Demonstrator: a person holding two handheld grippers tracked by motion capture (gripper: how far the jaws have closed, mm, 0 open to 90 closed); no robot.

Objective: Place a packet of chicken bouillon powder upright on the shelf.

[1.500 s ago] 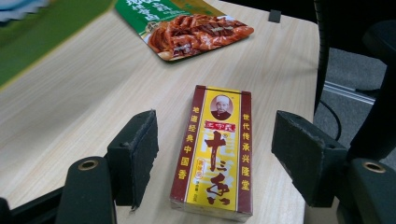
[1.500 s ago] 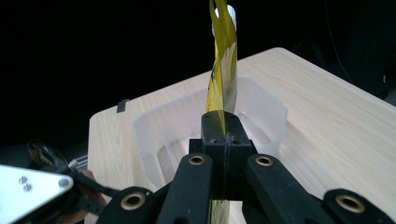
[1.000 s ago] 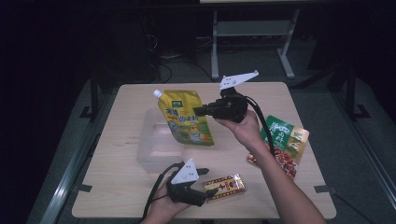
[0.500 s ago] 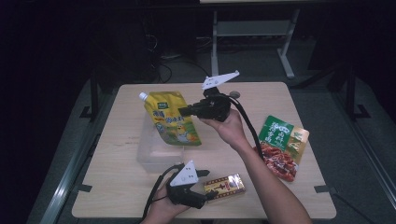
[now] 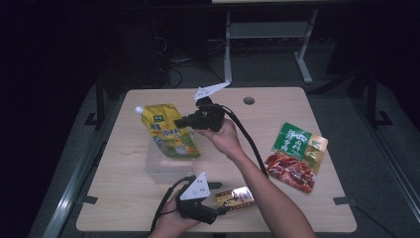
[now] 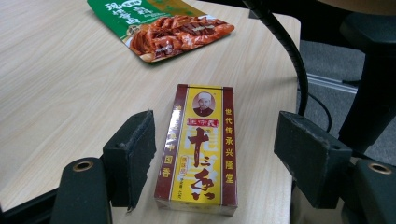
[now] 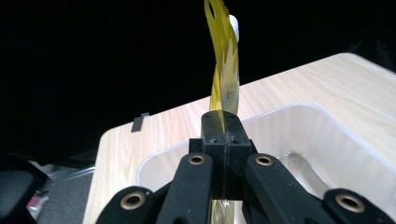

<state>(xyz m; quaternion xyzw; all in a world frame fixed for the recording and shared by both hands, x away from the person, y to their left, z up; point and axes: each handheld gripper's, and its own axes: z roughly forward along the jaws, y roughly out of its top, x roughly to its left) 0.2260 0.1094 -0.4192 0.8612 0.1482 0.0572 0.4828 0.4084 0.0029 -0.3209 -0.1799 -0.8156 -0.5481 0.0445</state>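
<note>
Shifted leftward since the earlier frames: the right gripper (image 5: pixel 184 122) and the yellow spout pouch (image 5: pixel 169 131) it carries, now hanging over the clear plastic tub (image 5: pixel 159 167).

High view. Light wood-grain table (image 5: pixel 297 208), rounded corners, a round cable hole (image 5: pixel 248 100) near its far edge. Dark floor all around; a white metal frame (image 5: pixel 267 34) stands beyond the table in a dim room. The right gripper grips the pouch by its right edge, pouch upright and tilted, cap at upper left. The left gripper (image 5: pixel 224 210) rests at the near edge, jaws apart, pointing at a small red-and-yellow seasoning box (image 5: pixel 235 197) lying flat. A green-and-red snack packet (image 5: pixel 296 155) lies well apart at the right.

Left gripper view. Jaws stand wide on either side of the seasoning box (image 6: pixel 201 147), neither pad touching it. The snack packet (image 6: pixel 163 25) lies farther along the bare table (image 6: pixel 56 88).

Right gripper view. Jaws shut tight on the pouch (image 7: pixel 223 70), seen edge-on and rising upright; the tub (image 7: pixel 299 140) sits directly below, on the table (image 7: pixel 140 135), darkness behind.
</note>
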